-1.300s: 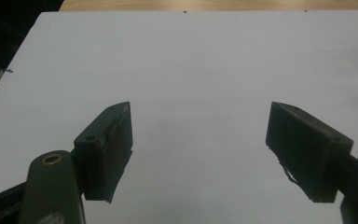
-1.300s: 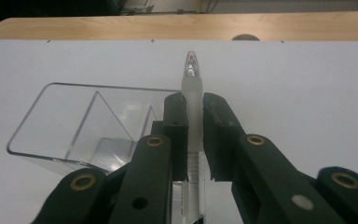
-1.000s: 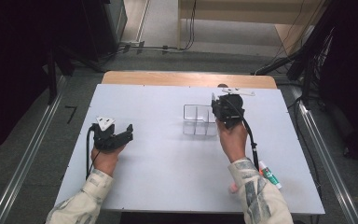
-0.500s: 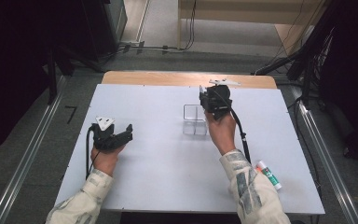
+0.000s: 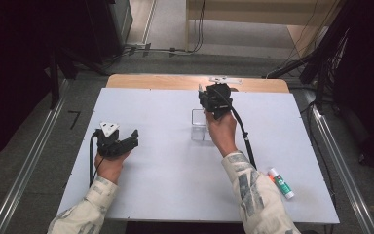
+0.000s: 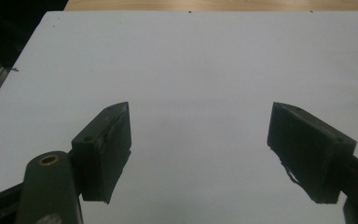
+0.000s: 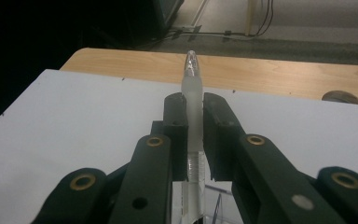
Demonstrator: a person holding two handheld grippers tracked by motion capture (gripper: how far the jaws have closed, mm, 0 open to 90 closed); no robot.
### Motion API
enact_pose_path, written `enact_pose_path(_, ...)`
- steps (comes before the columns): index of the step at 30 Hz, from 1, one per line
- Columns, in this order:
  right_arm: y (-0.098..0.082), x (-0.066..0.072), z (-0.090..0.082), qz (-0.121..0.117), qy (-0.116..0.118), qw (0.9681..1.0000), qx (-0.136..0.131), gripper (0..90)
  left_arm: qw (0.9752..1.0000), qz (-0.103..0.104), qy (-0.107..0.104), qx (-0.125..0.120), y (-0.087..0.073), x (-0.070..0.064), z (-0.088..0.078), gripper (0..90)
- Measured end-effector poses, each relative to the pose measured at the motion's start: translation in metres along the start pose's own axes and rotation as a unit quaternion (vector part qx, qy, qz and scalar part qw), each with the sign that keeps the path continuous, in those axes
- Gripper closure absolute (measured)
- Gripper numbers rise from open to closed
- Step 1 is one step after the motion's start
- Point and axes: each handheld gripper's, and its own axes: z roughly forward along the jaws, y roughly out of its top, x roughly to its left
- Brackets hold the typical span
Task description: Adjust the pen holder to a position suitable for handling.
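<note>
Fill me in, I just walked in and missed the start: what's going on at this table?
A person works two hand-held grippers at a white table. The right gripper is shut on a clear pen and holds it above a clear organizer near the table's middle. The left gripper is open, with nothing between its jaws. A glue stick lies near the right edge.

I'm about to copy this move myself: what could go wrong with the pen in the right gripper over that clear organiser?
The right gripper pinches the frosted pen along a narrow strip, so it could swivel or slip. The clear organiser looks light and might tip or slide if bumped, with the left gripper open and away from it.
</note>
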Motion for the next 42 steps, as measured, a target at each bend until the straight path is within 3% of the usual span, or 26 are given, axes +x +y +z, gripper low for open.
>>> enact_pose_path(16, 0.013, 0.007, 0.02, 0.001, 0.012, 0.9999, -0.009, 78.3, 1.0, -0.001, 0.0, 0.001, 0.0, 0.001, 0.0, 22.0)
enact_pose_path(28, 0.011, 0.007, 0.021, -0.012, 0.014, 0.9996, -0.021, 77.9, 1.0, 0.001, -0.001, 0.001, 0.0, 0.001, 0.0, 22.0)
enact_pose_path(38, 0.002, 0.003, 0.021, -0.013, 0.013, 0.9998, -0.012, 78.0, 1.0, 0.002, 0.0, 0.002, -0.001, 0.001, 0.0, 22.0)
enact_pose_path(42, -0.011, 0.0, 0.013, -0.019, 0.014, 0.9997, -0.009, 78.0, 1.0, 0.002, 0.0, 0.003, -0.001, 0.001, 0.0, 22.0)
